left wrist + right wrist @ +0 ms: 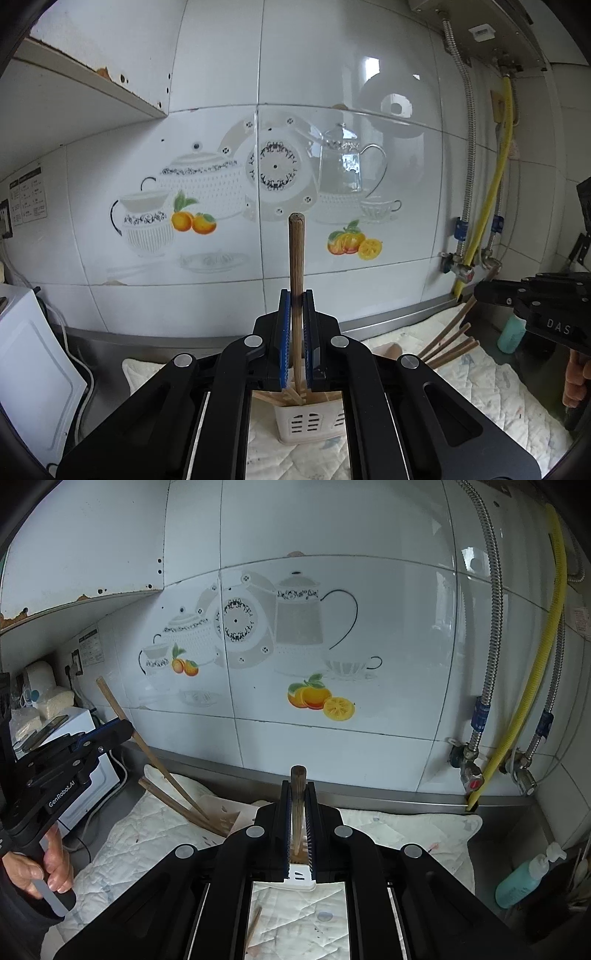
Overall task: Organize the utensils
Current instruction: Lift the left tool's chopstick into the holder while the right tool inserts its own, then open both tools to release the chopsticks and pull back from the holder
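My left gripper (296,295) is shut on a brown wooden chopstick (296,258) that stands upright above its blue pads. Below it a white slotted utensil holder (308,422) holds several chopsticks. My right gripper (298,786) is shut on another brown chopstick (297,801), also upright, over a white slotted holder (300,878). The right wrist view shows the left gripper (120,728) at the left with its chopstick (114,705) slanting down toward a holder (221,818) of chopsticks. The right gripper (480,291) shows at the right edge of the left wrist view, beside several fanned chopsticks (452,341).
A quilted white cloth (147,842) covers the steel counter, with one loose chopstick (255,926) on it. A white appliance (33,354) stands at the left and a teal bottle (524,878) at the right. Pipes and a yellow hose (532,686) run down the tiled wall. A shelf (92,85) juts out above left.
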Demonstrator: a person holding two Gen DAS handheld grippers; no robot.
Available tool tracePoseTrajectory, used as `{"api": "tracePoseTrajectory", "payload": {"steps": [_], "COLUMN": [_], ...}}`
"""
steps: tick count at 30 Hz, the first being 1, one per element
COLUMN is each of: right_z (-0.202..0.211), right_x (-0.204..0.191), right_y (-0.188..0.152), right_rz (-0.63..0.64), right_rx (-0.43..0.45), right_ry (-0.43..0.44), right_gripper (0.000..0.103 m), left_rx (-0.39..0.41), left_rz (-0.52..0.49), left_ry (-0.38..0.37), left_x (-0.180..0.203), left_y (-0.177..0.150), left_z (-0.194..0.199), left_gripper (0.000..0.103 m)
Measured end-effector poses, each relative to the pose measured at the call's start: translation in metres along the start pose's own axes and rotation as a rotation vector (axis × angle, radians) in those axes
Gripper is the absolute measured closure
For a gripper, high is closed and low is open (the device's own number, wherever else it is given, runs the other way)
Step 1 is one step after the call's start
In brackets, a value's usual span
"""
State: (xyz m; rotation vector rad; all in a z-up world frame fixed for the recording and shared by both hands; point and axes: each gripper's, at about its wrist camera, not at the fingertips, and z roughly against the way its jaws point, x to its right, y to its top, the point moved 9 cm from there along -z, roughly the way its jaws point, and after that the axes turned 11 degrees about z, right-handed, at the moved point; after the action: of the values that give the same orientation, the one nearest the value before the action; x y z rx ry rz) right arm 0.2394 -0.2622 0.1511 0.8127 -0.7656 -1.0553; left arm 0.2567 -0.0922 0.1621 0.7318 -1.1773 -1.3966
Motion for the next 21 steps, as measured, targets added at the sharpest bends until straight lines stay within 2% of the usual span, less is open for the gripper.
{"api": "tracePoseTrajectory", "payload": {"steps": [13,18,21], "right_z": [-0.032,-0.025,-0.016], "right_x": [-0.006,-0.008,-0.01], "right_y": [-0.014,-0.01,-0.009], "right_rz": [-0.005,0.001,0.007], "right_rx": [-0.055,-0.039,-0.022], "right_ry": [0.018,0.01,0.002], "right_gripper": [0.095,0.085,0.084], "left_rx": [-0.078,-0.065,-0.057], "left_rz": [0.014,0.01,0.009], "left_ry": [0.009,0.01,0.008], "left_x": [-0.011,-0.01,-0.01], "left_y": [-0.019,-0.016,-0.015], "left_z": [-0.025,-0.019,-0.013], "left_gripper": [0.097,0.096,0.095]}}
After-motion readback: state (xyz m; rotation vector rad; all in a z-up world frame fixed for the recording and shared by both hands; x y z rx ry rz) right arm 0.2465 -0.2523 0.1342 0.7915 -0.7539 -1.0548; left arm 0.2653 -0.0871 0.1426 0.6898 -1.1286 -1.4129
